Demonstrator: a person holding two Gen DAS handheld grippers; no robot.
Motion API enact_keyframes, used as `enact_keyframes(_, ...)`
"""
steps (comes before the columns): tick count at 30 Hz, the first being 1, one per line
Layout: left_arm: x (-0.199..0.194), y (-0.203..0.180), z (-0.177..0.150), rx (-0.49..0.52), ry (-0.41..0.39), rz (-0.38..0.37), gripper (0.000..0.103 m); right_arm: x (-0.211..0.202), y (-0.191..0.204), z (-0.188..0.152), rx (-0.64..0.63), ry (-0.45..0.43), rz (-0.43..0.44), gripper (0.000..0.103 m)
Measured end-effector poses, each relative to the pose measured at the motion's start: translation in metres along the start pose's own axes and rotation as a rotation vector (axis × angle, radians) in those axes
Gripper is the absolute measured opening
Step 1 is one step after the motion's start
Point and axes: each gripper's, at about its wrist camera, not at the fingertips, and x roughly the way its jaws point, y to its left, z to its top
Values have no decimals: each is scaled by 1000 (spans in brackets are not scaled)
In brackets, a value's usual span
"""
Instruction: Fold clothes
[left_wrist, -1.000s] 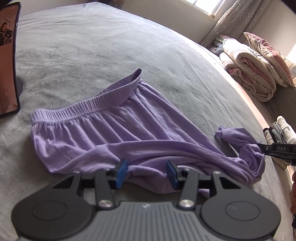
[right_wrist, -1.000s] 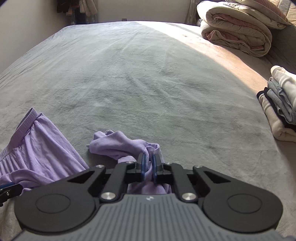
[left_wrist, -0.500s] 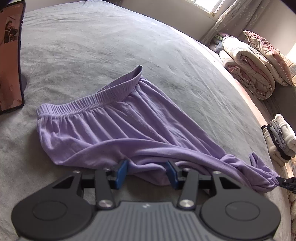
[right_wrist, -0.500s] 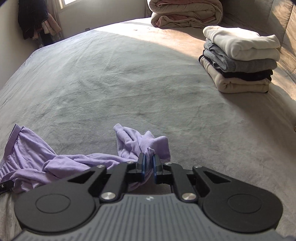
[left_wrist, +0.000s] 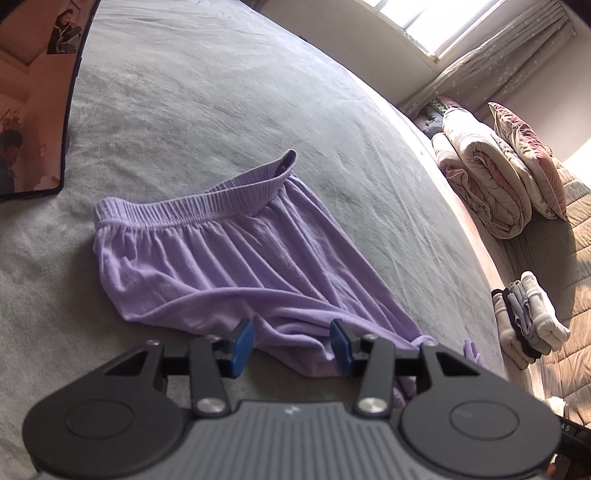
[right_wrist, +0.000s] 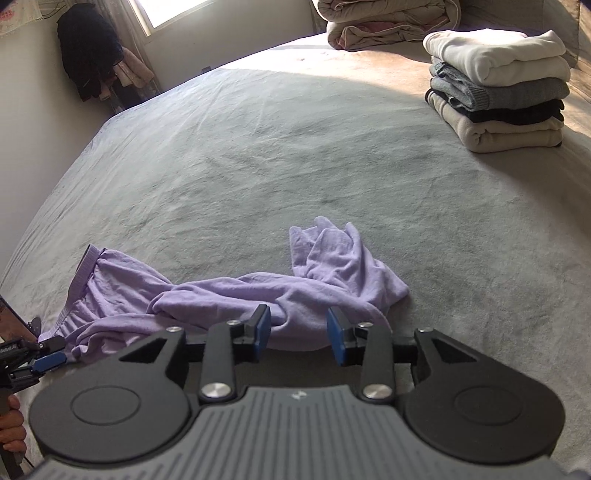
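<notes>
I have both grippers low over a wide bed covered in a grey, short-pile blanket, its nap brushed into faint streaks and lit by a warm patch of sun on the far right side. Ahead of my left gripper lies the pair of lilac jersey trousers with a gathered elastic waistband; the waistband sits ahead and to the left, and the fabric runs back toward the fingers and off to the right. That gripper's blue pads stand wide apart with a fold of the lilac cloth between them, not pinched.

My right gripper is likewise spread wide, blue pads either side of a rumpled leg end of the trousers, holding nothing. The cloth lies bunched on the blanket just in front of it.

Far ahead and right of the right gripper is a neat stack of folded clothes, white on top, then grey, black and beige. Beyond that is a rolled beige-and-pink quilt, with a dusty-pink cushion leaning on it in the left view. A window and dark garments hanging in the corner are far ahead on the left. A dark-framed tablet screen stands left of the left gripper.
</notes>
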Motion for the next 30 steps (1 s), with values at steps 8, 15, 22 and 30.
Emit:
enact_keyframes(8,6,-4,2,-9,2,22,46,34,45,-17,-133,45,107,38)
enact_keyframes(15,5,15,11,-59,-6,70,43,60,54,-17,-160,65,119,38)
enact_keyframes(22,8,17,13,-81,-18,75,41,71,64,-27,-265,60,101,1)
enact_keyframes(30,4,17,13,-73,-6,82,41,30,64,-33,-356,-4,139,0)
